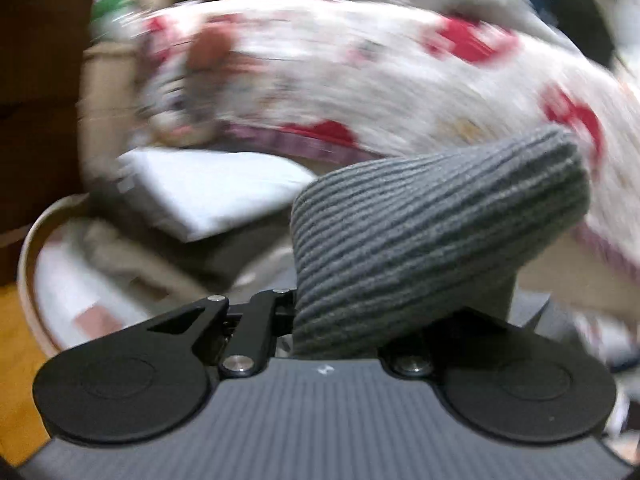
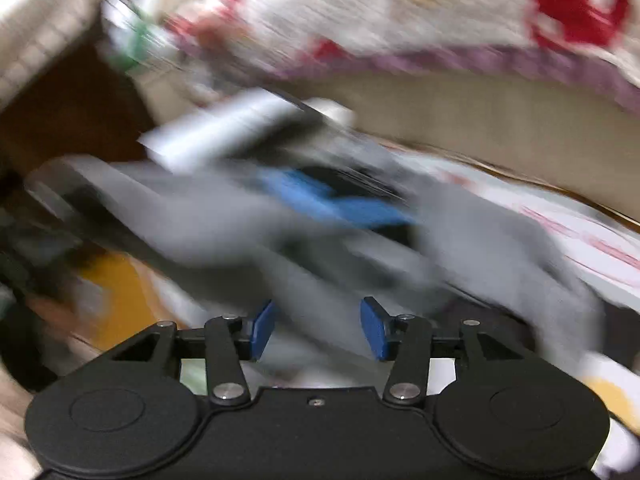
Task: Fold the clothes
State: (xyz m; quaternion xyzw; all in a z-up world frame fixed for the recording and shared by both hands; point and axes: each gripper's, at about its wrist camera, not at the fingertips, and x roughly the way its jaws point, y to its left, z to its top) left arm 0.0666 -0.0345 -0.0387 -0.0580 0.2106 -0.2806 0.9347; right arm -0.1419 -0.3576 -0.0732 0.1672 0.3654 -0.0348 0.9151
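The left gripper [image 1: 316,320] is pinching a grey ribbed knit garment [image 1: 432,232], probably a sweater or a sleeve of it. The cloth is bunching up right over the fingers, hiding them, and bulging forward and to the right of the gripper in a thick fold. Since the knit is wrapped around the jaws and hanging from them, the grip looks firm, and the likely reason for holding it here is to lift one edge clear so it can be shaken out or laid flat.

The right gripper [image 2: 318,330] is spread, with its blue pads [image 2: 262,330] well apart and nothing between them. Just ahead of it a blurred grey mass of cloth [image 2: 248,224] is streaking across the view, most likely the same garment (the blur makes it impossible to be sure), with a blue patch [image 2: 332,200] showing in it. My guess is that this gripper is heading for a second corner or edge, so both hands can stretch the piece.

Beyond both grippers a white blanket with red prints [image 1: 360,72] is lying over the background, and ahead and left of the left gripper a white folded cloth [image 1: 208,188] is resting. A round pale basket rim [image 1: 30,248] is curving at the lower left of that view.

Folding seems hardly begun: the garment is still a lump, not yet spread. Both views are smeared, so finer details are staying uncertain.
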